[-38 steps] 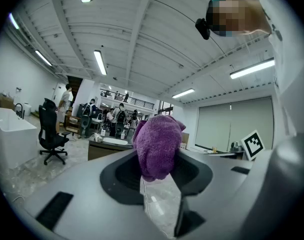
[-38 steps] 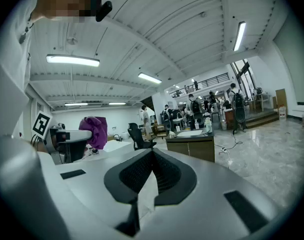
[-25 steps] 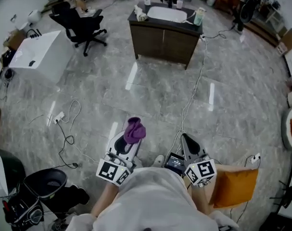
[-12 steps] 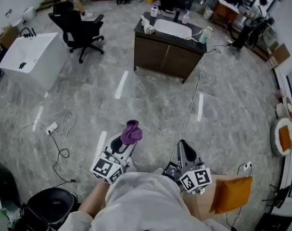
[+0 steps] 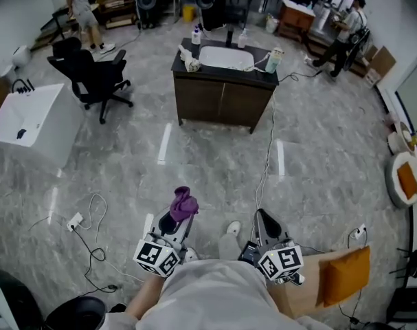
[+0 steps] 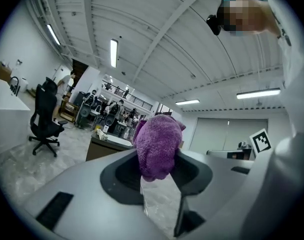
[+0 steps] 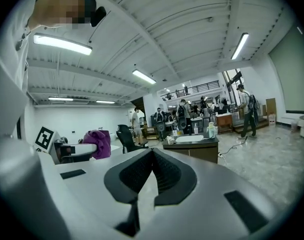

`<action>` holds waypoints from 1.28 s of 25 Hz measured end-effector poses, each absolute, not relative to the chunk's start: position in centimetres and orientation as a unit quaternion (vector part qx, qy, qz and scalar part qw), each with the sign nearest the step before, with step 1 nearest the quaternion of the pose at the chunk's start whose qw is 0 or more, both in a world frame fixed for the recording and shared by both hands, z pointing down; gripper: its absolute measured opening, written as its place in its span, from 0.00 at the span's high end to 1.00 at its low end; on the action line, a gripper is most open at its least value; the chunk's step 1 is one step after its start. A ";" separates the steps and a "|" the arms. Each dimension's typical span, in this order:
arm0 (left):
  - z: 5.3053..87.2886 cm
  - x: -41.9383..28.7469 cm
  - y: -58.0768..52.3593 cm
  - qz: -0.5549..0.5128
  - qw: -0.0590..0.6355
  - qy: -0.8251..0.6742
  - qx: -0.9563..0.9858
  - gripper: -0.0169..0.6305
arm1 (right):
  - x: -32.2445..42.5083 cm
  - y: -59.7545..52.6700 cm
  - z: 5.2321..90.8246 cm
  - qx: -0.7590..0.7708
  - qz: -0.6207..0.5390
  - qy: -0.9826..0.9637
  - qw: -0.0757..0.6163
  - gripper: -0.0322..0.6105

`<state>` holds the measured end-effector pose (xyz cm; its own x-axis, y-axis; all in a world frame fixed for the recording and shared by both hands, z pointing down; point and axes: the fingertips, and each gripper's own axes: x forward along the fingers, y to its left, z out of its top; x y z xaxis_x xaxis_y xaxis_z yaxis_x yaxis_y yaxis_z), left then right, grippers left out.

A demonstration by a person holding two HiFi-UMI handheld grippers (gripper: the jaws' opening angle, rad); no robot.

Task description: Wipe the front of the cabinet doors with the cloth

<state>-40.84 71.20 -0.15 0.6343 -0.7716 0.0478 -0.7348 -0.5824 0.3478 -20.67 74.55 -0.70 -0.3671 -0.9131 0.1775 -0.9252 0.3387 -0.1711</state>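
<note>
A dark brown cabinet [image 5: 218,102] with two front doors and a white sink top stands far ahead across the floor; it also shows small as the cabinet [image 6: 105,149] and the cabinet [image 7: 193,150]. My left gripper [image 5: 181,210] is shut on a purple cloth [image 5: 183,202], bunched between its jaws, seen close as the purple cloth [image 6: 158,145]. My right gripper [image 5: 266,220] is shut with nothing in it, jaw tips meeting [image 7: 152,151]. Both grippers are held near my body, well short of the cabinet.
A black office chair [image 5: 88,78] and a white box-like unit [image 5: 26,122] stand at the left. Cables and a power strip [image 5: 75,221] lie on the grey marble floor. An orange cushion [image 5: 344,275] is at my right. People stand at the far desks.
The view has shifted: the cabinet now sits slightly further left and lower in the head view. Both grippers stay close to my body, the left still holding the cloth.
</note>
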 end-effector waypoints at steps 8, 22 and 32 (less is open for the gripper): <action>0.1 -32.7 63.0 -0.028 0.155 -0.431 0.889 0.75 | -14.8 64.8 0.7 0.524 0.126 -0.842 0.019 0.91; -1.1 -19.3 49.0 -0.020 0.133 -0.435 0.890 0.76 | -5.2 51.0 -0.4 0.456 0.118 -0.882 -0.001 0.91; 1.2 -16.5 34.7 0.026 0.108 -0.346 0.932 0.76 | -4.5 38.6 -0.4 0.512 0.139 -0.847 -0.024 0.91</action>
